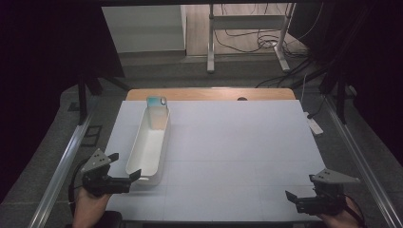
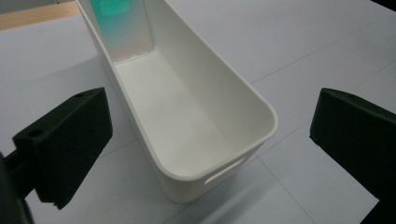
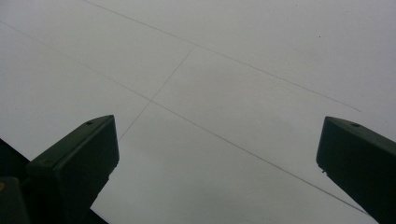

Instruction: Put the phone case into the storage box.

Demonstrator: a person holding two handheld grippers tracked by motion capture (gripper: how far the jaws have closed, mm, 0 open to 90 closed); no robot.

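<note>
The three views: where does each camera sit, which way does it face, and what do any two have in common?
High view: above the person's side, looking forward and down on the table; forearms, left gripper and right gripper show.
Left gripper view: rides the left gripper, faces the near end of the white bin between its open jaws.
Right gripper view: rides the right gripper, faces bare table between open jaws.
Shared: the high and left gripper views both show the bin with the teal-topped item at its far end.
</note>
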